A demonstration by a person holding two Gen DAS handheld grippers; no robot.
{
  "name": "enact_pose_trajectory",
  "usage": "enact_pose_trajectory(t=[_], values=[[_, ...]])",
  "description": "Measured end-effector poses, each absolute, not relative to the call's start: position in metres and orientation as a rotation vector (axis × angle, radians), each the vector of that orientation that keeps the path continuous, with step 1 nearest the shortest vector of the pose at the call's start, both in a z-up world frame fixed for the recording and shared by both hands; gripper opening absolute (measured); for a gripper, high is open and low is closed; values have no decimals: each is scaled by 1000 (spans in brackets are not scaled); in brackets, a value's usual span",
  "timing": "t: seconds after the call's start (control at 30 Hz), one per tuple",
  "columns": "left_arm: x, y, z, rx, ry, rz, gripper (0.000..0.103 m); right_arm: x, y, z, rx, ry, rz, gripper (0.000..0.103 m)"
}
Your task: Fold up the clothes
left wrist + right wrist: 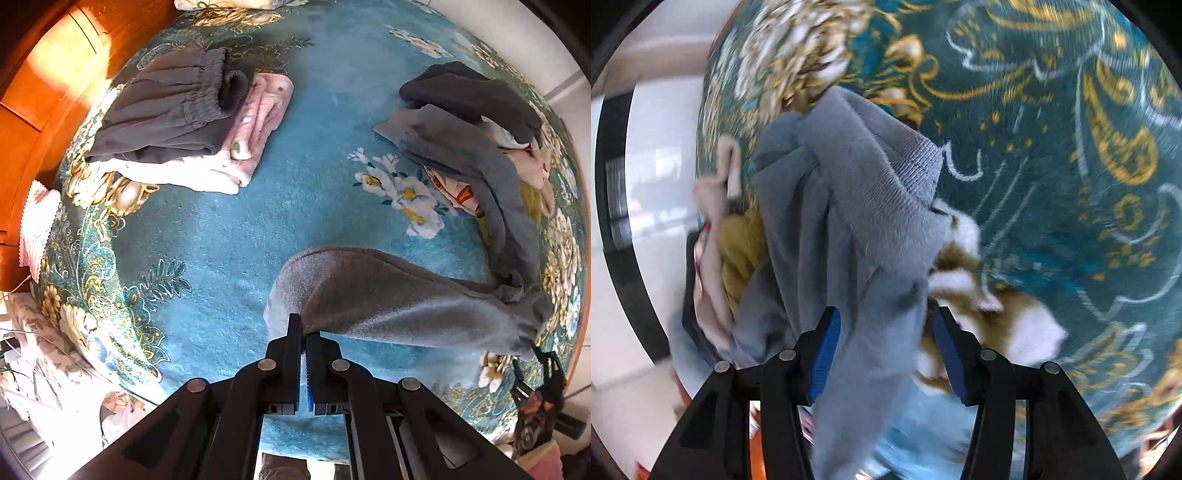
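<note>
While your left gripper [303, 334] pinches the soft grey fleece garment [388, 295] low in the left view, your right gripper [886, 332] straddles its bunched cloth with jaws apart. It trails to the unfolded pile [480, 147] at right, perhaps snagged; pulling could drag that pile along.

No text, label, brand, number or sign can be read in either view; the blanket's marks are only floral patterns.
</note>
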State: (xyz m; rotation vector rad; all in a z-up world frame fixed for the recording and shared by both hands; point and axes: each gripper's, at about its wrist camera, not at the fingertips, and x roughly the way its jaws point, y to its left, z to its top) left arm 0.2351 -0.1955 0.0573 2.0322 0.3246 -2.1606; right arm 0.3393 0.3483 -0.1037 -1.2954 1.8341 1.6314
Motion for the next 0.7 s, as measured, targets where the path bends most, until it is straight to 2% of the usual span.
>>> enact_pose_trajectory(t=[0.13, 0.17, 0.2, 0.23, 0.4, 0.7], values=[[231, -196, 58, 2043, 339, -2152, 2, 328, 349, -118, -1223, 1869, 1527, 51], [231, -196, 58, 2049, 336, -2156, 2, 325, 350, -121, -1205, 1877, 1501, 45], [232, -196, 58, 2060, 333, -2160, 2, 323, 350, -123, -1192, 1880, 1481, 25], [234, -195, 58, 2072, 330, -2164, 2, 321, 351, -119, -1189, 1874, 1475, 14], [256, -186, 52, 2215, 253, -2193, 2, 326, 366, -61, -1268, 1689, 1625, 9], [296, -169, 41, 2476, 98, -2226, 2, 338, 396, 54, -1408, 1272, 1911, 8]])
